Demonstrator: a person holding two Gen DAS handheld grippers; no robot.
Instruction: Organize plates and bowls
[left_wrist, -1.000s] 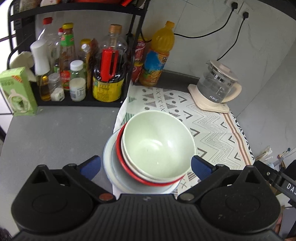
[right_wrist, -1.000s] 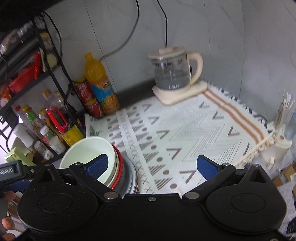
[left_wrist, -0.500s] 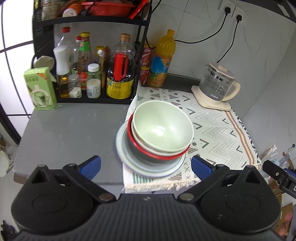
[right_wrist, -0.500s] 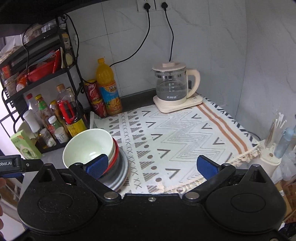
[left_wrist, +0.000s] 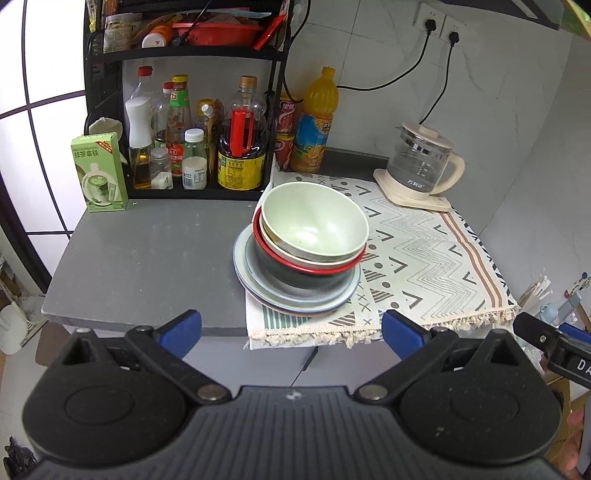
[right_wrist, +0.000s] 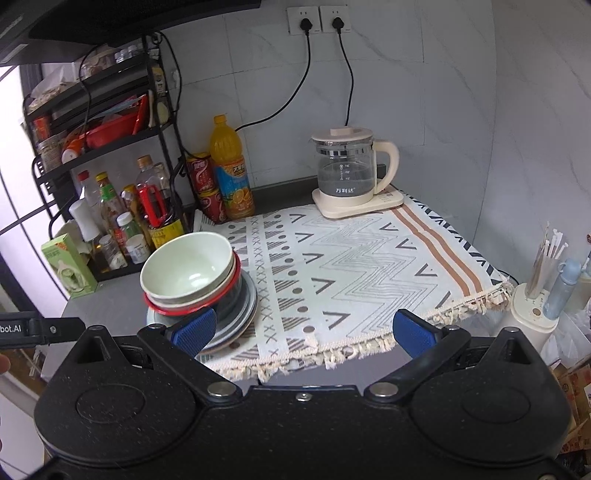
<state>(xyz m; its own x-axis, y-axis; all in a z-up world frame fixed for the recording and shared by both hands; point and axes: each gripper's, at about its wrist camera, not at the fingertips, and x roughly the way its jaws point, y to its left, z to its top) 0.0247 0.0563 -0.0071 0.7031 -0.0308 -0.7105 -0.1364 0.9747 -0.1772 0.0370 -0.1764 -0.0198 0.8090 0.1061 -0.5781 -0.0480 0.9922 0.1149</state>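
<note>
The left gripper (left_wrist: 291, 332) hangs just off the front edge of the grey countertop (left_wrist: 147, 258), its blue-padded fingers (left_wrist: 183, 330) spread wide with nothing between them. The right gripper (right_wrist: 304, 332) sits likewise in front of the counter, jaws wide apart and empty; in its own view its left pad (right_wrist: 195, 332) overlaps the near rim of the stack, though whether it touches cannot be told.

The stack itself stands near the counter's front edge: a pale green bowl (left_wrist: 314, 221) nested in a cream bowl with a red-rimmed black bowl (left_wrist: 295, 271) beneath, all on grey-blue plates (left_wrist: 243, 273). The plates straddle the left border of the patterned, fringed cloth mat (left_wrist: 424, 258), whose fringe hangs over the front edge.

Left of the stack lies a bare stretch of grey counter; right of it the mat runs uncluttered to the wall. Behind stand a black wire shelf rack of sauce bottles (left_wrist: 184, 147), a green carton (left_wrist: 99, 173) with Chinese characters, red cans (left_wrist: 286, 140), an orange juice bottle (left_wrist: 314, 129) with a printed orange label, and a glass electric kettle on a cream base (left_wrist: 421, 166) bearing small Chinese lettering. Two plugs sit in wall sockets (right_wrist: 319, 20). The left device's side arm, seen in the right view, reads "bot.AI".
</note>
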